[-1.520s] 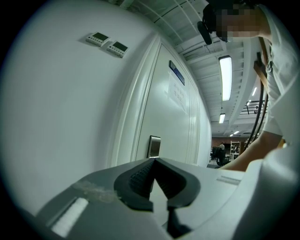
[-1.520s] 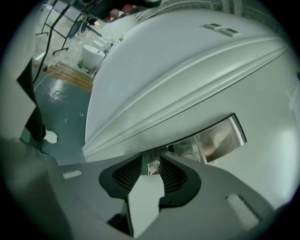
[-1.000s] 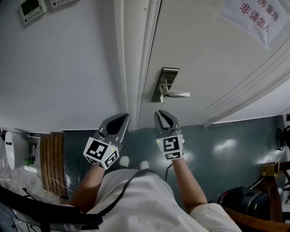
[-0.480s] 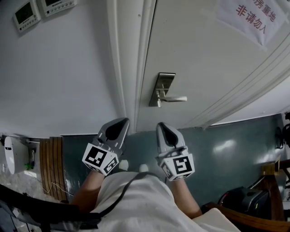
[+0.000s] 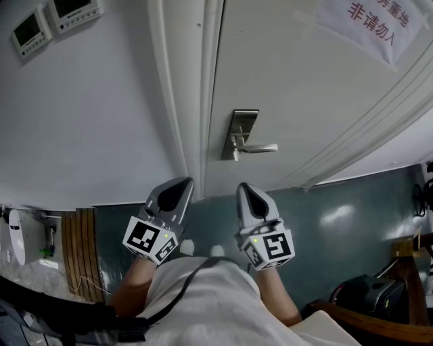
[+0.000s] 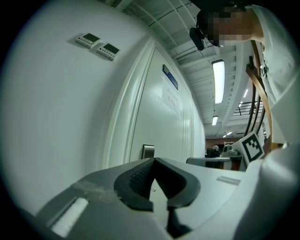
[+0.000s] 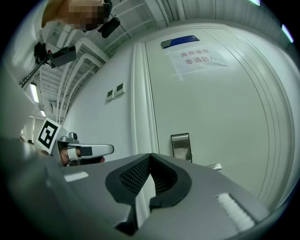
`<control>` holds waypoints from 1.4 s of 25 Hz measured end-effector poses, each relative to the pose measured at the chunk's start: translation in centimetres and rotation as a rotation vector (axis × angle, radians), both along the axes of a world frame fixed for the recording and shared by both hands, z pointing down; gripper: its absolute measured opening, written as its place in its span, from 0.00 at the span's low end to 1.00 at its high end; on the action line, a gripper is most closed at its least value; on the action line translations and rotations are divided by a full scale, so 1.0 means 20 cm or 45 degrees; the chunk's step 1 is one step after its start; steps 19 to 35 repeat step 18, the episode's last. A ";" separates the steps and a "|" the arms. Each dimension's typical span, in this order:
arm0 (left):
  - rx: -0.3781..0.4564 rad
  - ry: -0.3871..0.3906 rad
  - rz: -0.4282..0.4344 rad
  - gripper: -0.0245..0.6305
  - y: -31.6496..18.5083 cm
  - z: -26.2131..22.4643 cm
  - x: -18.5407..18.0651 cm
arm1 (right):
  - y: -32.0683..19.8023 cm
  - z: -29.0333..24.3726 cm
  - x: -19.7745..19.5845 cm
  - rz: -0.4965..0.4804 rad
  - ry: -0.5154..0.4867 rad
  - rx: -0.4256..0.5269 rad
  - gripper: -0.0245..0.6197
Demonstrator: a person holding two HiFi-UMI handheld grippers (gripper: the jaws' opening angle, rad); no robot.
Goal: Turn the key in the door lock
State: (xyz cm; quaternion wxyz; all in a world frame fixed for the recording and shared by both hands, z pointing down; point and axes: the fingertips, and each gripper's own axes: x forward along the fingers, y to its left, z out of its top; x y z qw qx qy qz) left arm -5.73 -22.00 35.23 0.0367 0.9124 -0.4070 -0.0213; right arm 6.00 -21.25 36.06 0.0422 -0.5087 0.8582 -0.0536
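A white wall [image 5: 88,121] and closed white door [image 5: 304,101] fill the view. My right claw [image 5: 245,189] has just closed on nothing and rolled over. My left claw [image 5: 181,184] is closed and empty too. Both hang short of the silver lock plate [image 5: 239,128] and lever handle [image 5: 260,148], and I see no key there, so I judge turning hasn't begun. 2 wall panels [image 5: 51,17] and a paper notice [image 5: 369,23] sit well away; nothing blocks the approach.

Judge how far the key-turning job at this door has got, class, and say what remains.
Nothing looks done. The left gripper and right gripper are shut, empty, short of the lock plate. Left: reach the lock, grip the key, turn it; no key clearly visible.
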 end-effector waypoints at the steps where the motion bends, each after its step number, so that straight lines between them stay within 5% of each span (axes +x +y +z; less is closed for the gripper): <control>1: -0.004 0.001 -0.003 0.04 0.00 0.00 0.00 | 0.00 0.00 0.00 0.001 -0.001 -0.003 0.05; 35: 0.001 -0.003 -0.016 0.04 -0.06 0.01 -0.03 | -0.05 0.03 0.02 0.023 0.045 -0.033 0.05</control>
